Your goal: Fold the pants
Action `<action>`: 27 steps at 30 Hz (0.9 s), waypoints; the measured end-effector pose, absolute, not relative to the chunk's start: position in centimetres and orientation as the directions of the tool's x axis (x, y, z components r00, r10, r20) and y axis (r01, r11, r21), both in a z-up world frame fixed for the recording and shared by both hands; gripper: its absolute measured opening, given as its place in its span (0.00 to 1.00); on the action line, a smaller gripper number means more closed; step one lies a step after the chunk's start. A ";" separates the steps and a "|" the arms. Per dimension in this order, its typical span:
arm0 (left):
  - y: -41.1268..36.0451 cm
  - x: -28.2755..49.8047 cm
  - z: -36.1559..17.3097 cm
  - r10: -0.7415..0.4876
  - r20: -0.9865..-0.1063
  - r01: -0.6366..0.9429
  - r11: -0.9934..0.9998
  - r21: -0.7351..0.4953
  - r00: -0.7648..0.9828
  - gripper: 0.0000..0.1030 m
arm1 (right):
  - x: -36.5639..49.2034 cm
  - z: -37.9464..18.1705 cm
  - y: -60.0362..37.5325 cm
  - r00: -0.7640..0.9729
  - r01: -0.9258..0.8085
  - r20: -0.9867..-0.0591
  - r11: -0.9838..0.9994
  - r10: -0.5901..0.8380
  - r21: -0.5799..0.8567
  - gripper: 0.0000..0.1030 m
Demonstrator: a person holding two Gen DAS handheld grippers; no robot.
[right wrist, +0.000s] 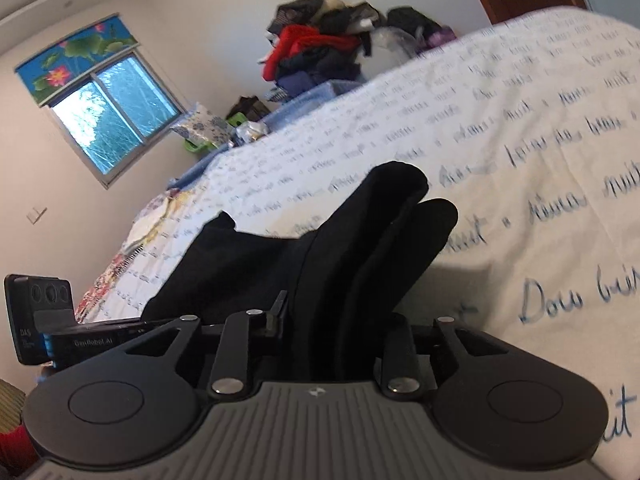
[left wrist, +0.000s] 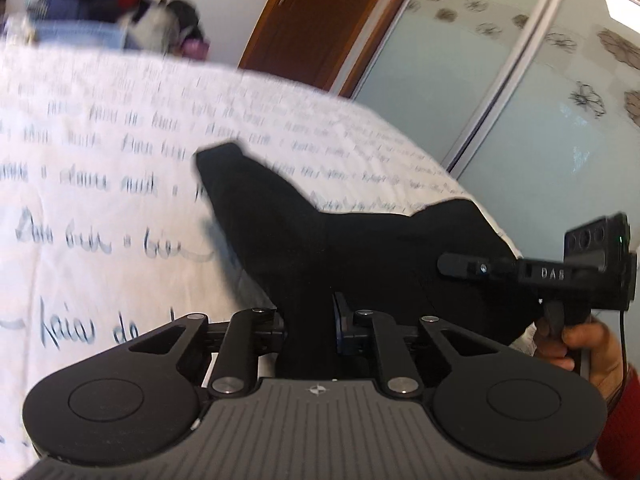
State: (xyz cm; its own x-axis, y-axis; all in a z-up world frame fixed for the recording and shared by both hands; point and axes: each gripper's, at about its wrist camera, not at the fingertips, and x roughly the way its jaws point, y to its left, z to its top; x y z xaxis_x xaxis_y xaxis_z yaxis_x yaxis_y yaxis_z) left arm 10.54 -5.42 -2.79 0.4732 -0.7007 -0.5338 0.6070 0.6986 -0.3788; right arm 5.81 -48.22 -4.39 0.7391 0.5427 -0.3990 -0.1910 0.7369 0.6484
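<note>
Black pants [left wrist: 280, 232] lie bunched on a white bedspread [left wrist: 100, 160] printed with blue script. My left gripper [left wrist: 310, 320] is shut on a fold of the black cloth, which rises between its jaws and hides the fingertips. The right gripper [left wrist: 448, 265] comes in from the right edge, held by a hand [left wrist: 580, 344], and touches the same cloth. In the right wrist view the pants [right wrist: 360, 232] run away from me in two thick folds, and my right gripper [right wrist: 336, 332] is shut on their near end. The left gripper's camera block [right wrist: 38, 312] shows at the left.
A pile of clothes [right wrist: 320, 52] sits past the bed's far edge. A window [right wrist: 108, 112] is at the left wall. A wooden door [left wrist: 312, 16] and frosted sliding doors [left wrist: 520, 120] stand beyond the bed's right side. The bedspread [right wrist: 520, 140] stretches wide around the pants.
</note>
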 end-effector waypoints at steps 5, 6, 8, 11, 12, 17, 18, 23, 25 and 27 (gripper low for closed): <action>-4.5 11.2 -0.8 -0.656 -0.496 0.599 0.744 -0.297 0.569 0.21 | 7.6 -1.9 -45.9 0.747 -0.266 -0.369 0.757 0.553 0.597 0.25; -4.1 11.7 -0.4 -0.645 -0.499 0.591 0.754 -0.288 0.579 0.21 | 8.2 -1.6 -45.3 0.745 -0.279 -0.367 0.761 0.556 0.586 0.25; -3.6 13.0 0.1 -0.623 -0.507 0.576 0.771 -0.271 0.596 0.21 | 9.7 -1.2 -44.1 0.745 -0.301 -0.359 0.763 0.563 0.572 0.25; -3.0 15.4 0.6 -0.584 -0.521 0.548 0.800 -0.243 0.622 0.21 | 12.3 -0.9 -42.7 0.746 -0.315 -0.352 0.765 0.566 0.563 0.25; -2.7 16.1 0.7 -0.574 -0.526 0.537 0.808 -0.241 0.627 0.21 | 13.2 -1.0 -42.3 0.747 -0.313 -0.353 0.767 0.563 0.560 0.25; -2.0 19.5 -0.6 -0.523 -0.583 0.472 0.844 -0.254 0.622 0.22 | 17.4 -2.8 -40.3 0.728 -0.281 -0.413 0.787 0.548 0.549 0.25; -2.3 19.7 -1.0 -0.507 -0.596 0.463 0.853 -0.241 0.623 0.22 | 17.7 -3.2 -39.6 0.728 -0.268 -0.448 0.817 0.519 0.511 0.26; -1.6 19.7 -2.1 -0.474 -0.612 0.436 0.871 -0.225 0.633 0.36 | 17.8 -4.6 -38.2 0.724 -0.201 -0.559 0.899 0.405 0.390 0.47; -1.4 19.5 -2.1 -0.452 -0.620 0.417 0.883 -0.213 0.641 0.53 | 17.0 -4.4 -38.7 0.727 -0.196 -0.557 0.899 0.401 0.392 0.52; -1.3 19.3 -2.2 -0.417 -0.628 0.394 0.900 -0.185 0.657 0.68 | 16.0 -4.2 -39.1 0.737 -0.170 -0.562 0.907 0.376 0.384 0.58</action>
State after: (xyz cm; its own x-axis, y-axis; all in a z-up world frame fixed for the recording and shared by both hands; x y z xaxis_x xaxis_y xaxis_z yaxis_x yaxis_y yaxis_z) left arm 19.31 -1.27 -2.23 0.6572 -0.4167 -0.6280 0.3938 0.9003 -0.1852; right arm 15.99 -39.13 -4.23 0.7366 0.3764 -0.5619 -0.1704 0.9073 0.3844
